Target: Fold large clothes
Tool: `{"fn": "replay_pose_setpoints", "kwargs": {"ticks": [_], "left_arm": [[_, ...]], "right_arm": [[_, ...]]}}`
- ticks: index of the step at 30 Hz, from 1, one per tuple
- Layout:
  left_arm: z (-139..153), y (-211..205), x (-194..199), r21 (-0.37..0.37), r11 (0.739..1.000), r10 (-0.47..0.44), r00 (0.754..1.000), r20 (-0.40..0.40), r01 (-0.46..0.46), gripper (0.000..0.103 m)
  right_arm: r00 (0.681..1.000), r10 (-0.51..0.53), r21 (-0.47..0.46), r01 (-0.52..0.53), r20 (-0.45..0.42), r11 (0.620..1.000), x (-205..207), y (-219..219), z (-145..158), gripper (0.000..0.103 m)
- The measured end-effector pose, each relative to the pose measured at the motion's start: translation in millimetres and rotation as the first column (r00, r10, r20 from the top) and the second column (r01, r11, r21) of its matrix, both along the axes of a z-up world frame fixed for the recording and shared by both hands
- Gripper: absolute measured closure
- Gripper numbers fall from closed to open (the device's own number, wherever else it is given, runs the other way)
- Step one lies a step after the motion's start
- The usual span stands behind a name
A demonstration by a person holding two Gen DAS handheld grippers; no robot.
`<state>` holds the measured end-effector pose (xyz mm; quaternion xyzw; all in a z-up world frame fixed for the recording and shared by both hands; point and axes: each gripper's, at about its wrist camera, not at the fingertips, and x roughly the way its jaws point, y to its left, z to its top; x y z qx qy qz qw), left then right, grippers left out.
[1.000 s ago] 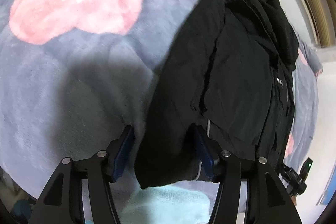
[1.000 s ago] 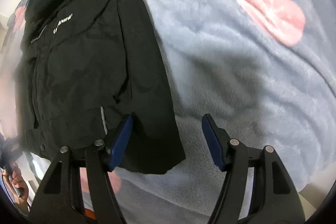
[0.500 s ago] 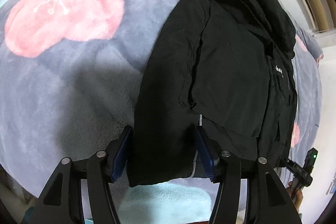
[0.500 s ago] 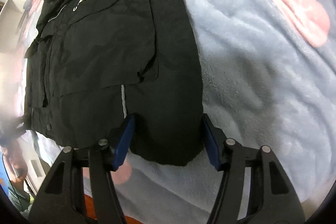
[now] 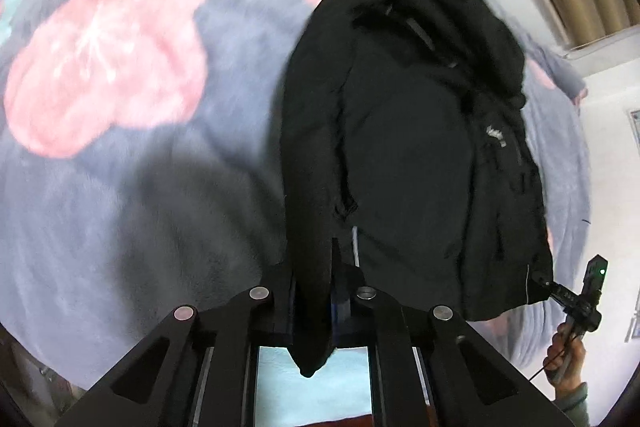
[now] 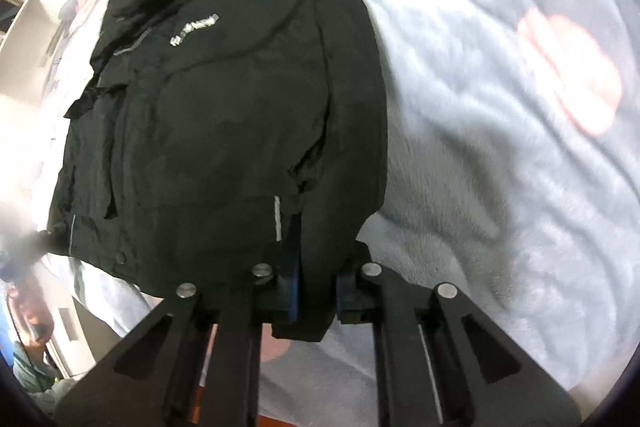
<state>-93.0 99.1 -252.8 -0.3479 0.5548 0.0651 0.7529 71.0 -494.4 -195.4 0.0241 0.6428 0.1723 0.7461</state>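
The black jacket (image 5: 404, 155) lay lengthwise on the floral fleece blanket (image 5: 120, 187) of the bed, sleeves folded in. Half a second before, both grippers stood wide at the jacket's hem; now the left gripper (image 5: 314, 291) and the right gripper (image 6: 316, 287) had clamped onto the hem's two corners, so the lengthwise fold toward the collar looked ready to start. The left view alone showed the far gripper's handle at the jacket's other corner; the right view alone showed the jacket's white chest logo (image 6: 195, 29) clearly.

Grey fleece blanket (image 5: 120, 187) (pink blossoms (image 5: 104, 67))
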Motion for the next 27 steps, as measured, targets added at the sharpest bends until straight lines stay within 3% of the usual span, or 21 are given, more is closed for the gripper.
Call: {"fn": "replay_pose_setpoints", "kwargs": {"ticks": [6, 16, 19, 23, 27], "left_arm": [[42, 1, 25, 0.002, 1.000, -0.008, 0.994, 0.112, 0.008, 0.093], [118, 36, 90, 0.024, 0.999, 0.035, 0.958, 0.285, -0.044, 0.093], [133, 53, 111, 0.020, 0.998, 0.053, 0.946, 0.321, -0.063, 0.093], [141, 78, 151, -0.050, 0.994, 0.109, 0.939, 0.327, -0.098, 0.093], [143, 100, 210, -0.012, 0.992, 0.122, 0.939, 0.323, -0.124, 0.092]], "right_arm": [[0.998, -0.034, 0.047, 0.031, 0.058, 0.998, 13, 12, 34, 0.094], [0.971, -0.083, 0.106, 0.061, 0.225, 0.993, 65, 27, 100, 0.095], [0.961, -0.088, 0.118, 0.059, 0.264, 0.991, 92, 34, 115, 0.095], [0.947, -0.088, 0.130, 0.049, 0.309, 0.990, 140, 54, 133, 0.095], [0.934, -0.069, 0.108, 0.033, 0.351, 0.994, 199, 84, 143, 0.095]]}}
